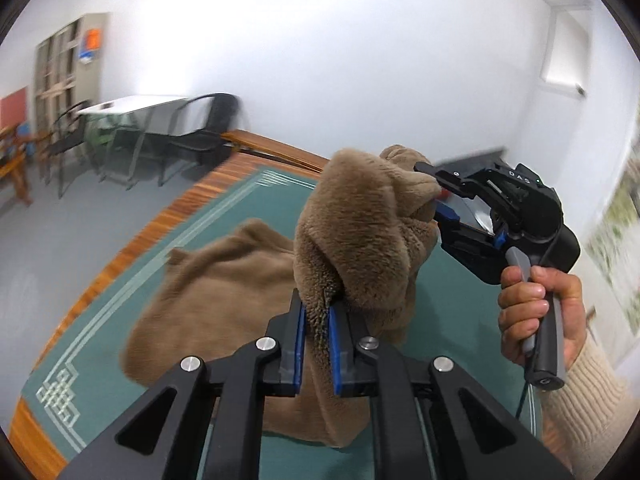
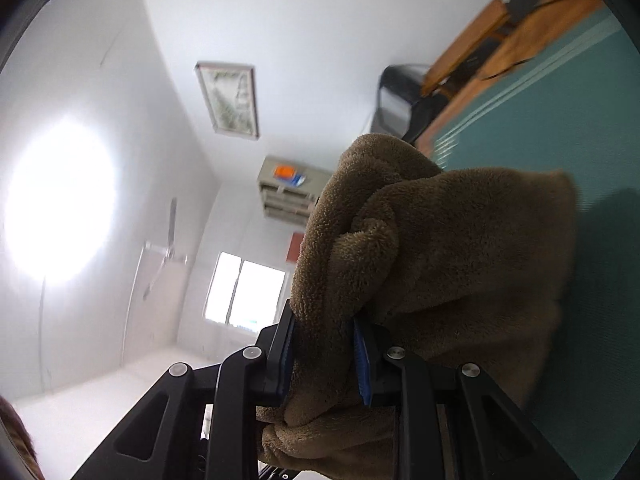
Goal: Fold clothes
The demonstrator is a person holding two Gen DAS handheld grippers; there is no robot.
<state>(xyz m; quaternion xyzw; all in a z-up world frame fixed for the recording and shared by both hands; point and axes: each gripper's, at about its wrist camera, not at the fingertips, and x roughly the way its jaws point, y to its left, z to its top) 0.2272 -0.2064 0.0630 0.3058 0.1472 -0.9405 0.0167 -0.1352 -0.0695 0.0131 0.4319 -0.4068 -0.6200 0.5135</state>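
text: "das" | on: right claw (image 1: 434, 196) black housing, white letters

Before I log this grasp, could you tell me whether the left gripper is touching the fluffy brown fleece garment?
Touching: in the left wrist view, the left gripper has both blue pads pinching a fold of the fluffy brown fleece garment.

light: bright, even indoor | glare: blown-out white ceiling lamp (image 2: 60, 200), overexposed window (image 2: 244, 292) | blur: motion smear at edges, white folding table (image 1: 132, 106) | distortion: fisheye bowing, dark corners
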